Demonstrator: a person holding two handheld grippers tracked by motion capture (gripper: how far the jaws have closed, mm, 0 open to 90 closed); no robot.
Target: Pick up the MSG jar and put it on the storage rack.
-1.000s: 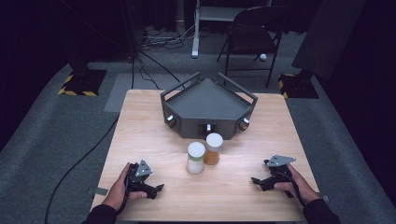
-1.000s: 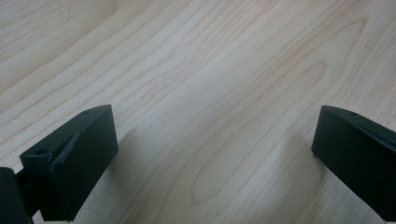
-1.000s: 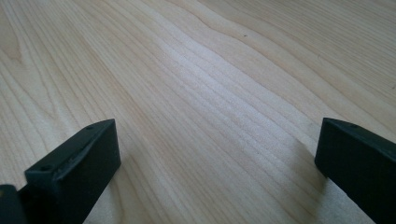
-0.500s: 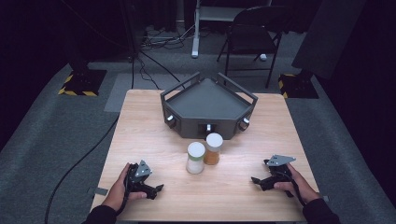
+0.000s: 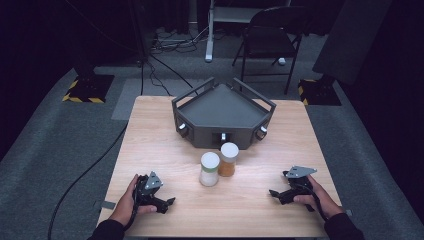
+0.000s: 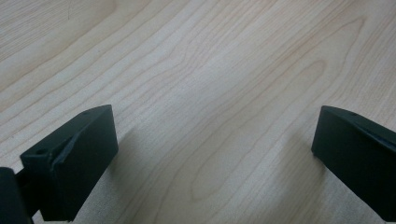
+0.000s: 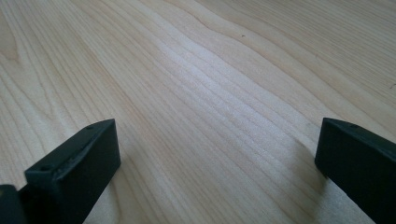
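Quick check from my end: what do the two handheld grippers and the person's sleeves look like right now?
Both are black. The left gripper and right gripper each carry a grey three-cornered plate on top. In the gripper views each has two blocky black jaws with small screw holes near the tips. The sleeves are dark. A dark cable runs along the right wrist.

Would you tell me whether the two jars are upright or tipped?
Upright: the white jar and orange jar stand with lids on top.
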